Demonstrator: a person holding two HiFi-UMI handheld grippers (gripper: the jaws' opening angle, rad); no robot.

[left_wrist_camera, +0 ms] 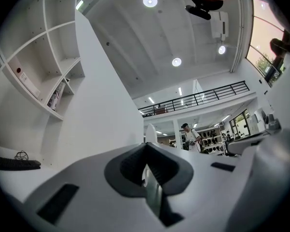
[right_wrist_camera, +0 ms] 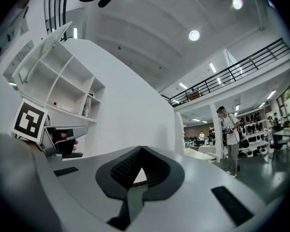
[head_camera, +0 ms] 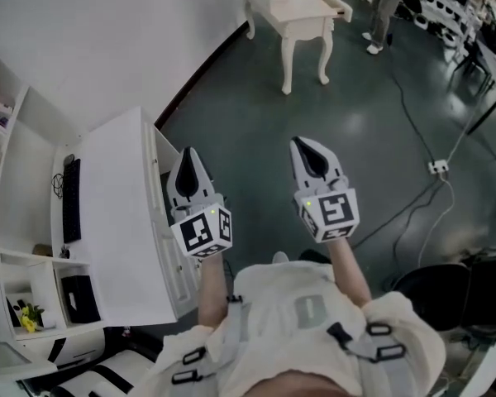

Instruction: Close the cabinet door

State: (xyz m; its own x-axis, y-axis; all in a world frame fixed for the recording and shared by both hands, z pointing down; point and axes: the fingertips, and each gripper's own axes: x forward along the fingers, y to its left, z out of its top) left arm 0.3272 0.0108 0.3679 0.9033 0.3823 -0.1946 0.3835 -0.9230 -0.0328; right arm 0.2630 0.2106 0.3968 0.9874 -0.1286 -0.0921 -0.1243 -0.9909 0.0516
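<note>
Head view: both grippers are held level over the dark floor (head_camera: 256,114), side by side and apart.
Left gripper (head_camera: 188,157): jaws together at the tip, nothing between them.
Right gripper (head_camera: 306,149): jaws closed, empty.
Cabinet door (head_camera: 169,238): white front panel under the desktop, just left of the left gripper and untouched. Whether it is open or closed cannot be told.
Desktop (head_camera: 120,222): white, at the left, with a black keyboard (head_camera: 70,201) lying on it.
Shelves (head_camera: 8,139): further left, against the wall.
Far side: a white table (head_camera: 293,11) with a person (head_camera: 384,7) standing right of it.
</note>
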